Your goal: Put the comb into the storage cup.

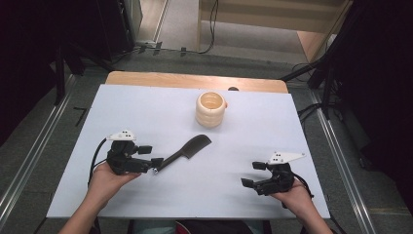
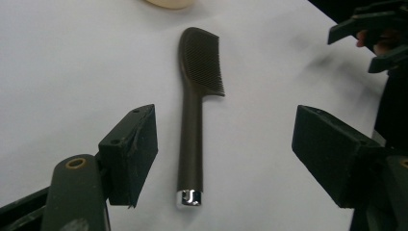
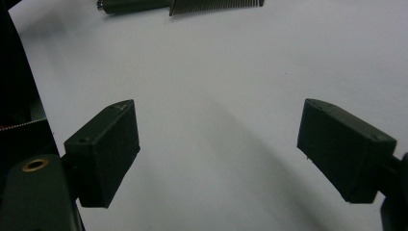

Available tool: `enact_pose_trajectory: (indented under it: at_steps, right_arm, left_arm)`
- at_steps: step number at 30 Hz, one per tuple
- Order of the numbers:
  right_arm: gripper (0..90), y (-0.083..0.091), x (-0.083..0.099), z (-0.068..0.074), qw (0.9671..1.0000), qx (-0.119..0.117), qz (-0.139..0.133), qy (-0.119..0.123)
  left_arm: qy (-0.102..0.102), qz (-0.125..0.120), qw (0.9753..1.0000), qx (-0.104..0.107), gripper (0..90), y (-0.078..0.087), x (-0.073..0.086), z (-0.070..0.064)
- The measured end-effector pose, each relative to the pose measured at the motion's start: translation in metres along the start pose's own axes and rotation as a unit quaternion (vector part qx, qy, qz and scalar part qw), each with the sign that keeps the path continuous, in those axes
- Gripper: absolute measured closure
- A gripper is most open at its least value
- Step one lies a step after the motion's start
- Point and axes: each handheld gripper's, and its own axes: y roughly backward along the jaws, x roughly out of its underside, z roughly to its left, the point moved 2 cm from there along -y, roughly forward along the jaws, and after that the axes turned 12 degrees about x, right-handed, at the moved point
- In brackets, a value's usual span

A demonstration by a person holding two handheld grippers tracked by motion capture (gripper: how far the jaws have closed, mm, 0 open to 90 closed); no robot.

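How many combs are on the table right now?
1. The dark comb lies flat on the white table, just in front of the cream cup, its handle end between the open jaws of the left gripper.

- A white sheet (image 1: pixel 146 112) covers most of the table; a strip of bare wood (image 1: pixel 195 80) shows along its far edge.
- The floor (image 1: pixel 58 136) around the table is grey carpet.
- A metal rail (image 1: pixel 29 161) runs along the floor on the left, and another rail (image 1: pixel 341 161) on the right.
- Black stand legs (image 1: pixel 311 70) reach in at the far right, with more dark legs (image 1: pixel 61 73) at the far left.
- Black cables (image 1: pixel 212 29) trail over the floor beyond the table.
- Pale wooden boards (image 1: pixel 272 19) stand at the back, by a lighter strip of floor (image 1: pixel 175 22).
- Both sides of the room lie in deep shadow; light falls evenly on the table.
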Motion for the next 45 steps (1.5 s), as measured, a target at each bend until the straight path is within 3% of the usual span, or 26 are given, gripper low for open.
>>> enact_pose_trajectory:
  at_steps: [14, 22, 45]
  right_arm:
    - [12.8, 0.001, 0.0, -0.001, 1.0, 0.002, 0.0, -0.005]
    - [12.8, 0.002, 0.001, -0.001, 1.0, 0.002, 0.0, -0.004]
    - [12.8, 0.0, 0.001, 0.0, 1.0, 0.003, 0.0, -0.004]
  left_arm:
    - [-0.002, 0.012, 0.9998, -0.014, 25.4, -0.029, -0.027, 0.01]
    - [-0.005, 0.034, 0.999, -0.03, 26.7, -0.037, -0.025, 0.013]
    - [-0.012, 0.074, 0.9965, -0.037, 30.8, -0.051, -0.003, 0.02]
